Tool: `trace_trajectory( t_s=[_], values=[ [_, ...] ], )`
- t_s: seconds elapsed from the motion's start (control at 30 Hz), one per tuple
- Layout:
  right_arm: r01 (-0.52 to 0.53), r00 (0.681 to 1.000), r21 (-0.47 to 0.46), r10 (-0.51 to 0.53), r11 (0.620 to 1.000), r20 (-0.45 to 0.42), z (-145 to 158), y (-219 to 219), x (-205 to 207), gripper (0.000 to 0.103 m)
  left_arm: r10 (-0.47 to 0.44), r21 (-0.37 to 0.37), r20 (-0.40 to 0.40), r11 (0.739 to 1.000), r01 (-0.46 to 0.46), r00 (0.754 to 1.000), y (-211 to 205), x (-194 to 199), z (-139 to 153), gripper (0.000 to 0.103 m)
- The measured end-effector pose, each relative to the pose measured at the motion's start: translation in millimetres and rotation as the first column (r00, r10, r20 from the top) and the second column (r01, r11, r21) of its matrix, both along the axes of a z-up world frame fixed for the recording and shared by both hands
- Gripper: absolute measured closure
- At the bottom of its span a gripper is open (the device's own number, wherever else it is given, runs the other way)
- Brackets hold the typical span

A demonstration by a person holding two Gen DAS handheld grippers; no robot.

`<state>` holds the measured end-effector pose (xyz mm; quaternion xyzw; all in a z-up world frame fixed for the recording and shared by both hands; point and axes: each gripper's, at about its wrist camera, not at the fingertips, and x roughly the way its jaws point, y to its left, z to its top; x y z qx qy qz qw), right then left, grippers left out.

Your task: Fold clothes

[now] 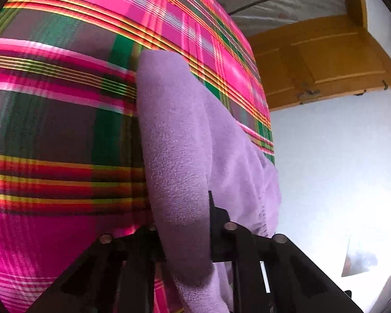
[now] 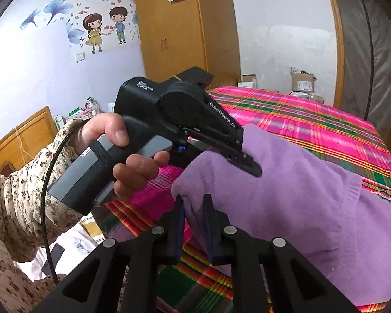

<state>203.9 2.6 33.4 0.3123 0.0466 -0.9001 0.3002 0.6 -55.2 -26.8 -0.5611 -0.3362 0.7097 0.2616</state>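
Covering the bed, a plaid sheet [image 2: 299, 120] fronts a wooden wardrobe [image 2: 179, 26].

- 1 purple garment [image 2: 286, 195], pinched betw. both sets of jaws
- 2 grippers: left gripper [image 2: 247, 160], right gripper [image 2: 194, 203]
- 1 plaid sheet [image 2: 312, 120] beyond jaws
- 1 wardrobe [image 2: 179, 26] far behind
- 2 boxes [image 2: 302, 82]

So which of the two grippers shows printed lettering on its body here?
The left gripper, held in the person's hand and seen from the right wrist view: white lettering runs along its side. The right gripper shows only plain black fingers. Both pinch the purple garment.
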Motion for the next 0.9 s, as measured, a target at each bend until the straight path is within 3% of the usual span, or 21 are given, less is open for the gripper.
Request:
trace_trajectory(
  t_s=[0.17, 0.43, 0.9],
  values=[
    [-0.023, 1.000, 0.018, 0.023, 1.000, -0.017, 7, -17, -3, 0.091, 0.016, 0.014, -0.088, 1.000, -0.015, 0.996, -6, 2, 14, 0.093],
    [-0.097, 0.995, 0.007, 0.098, 0.995, -0.036, 19, -53, -14, 0.091, 0.063, -0.003, -0.168, 0.998, -0.064, 0.984, -50, 11, 38, 0.093],
    [-0.311, 0.949, -0.005, 0.311, 0.950, 0.049, 1, -131, -33, 0.091, 0.197, -0.059, -0.145, 0.977, -0.207, 0.970, -152, 42, 21, 0.093]
  ],
)
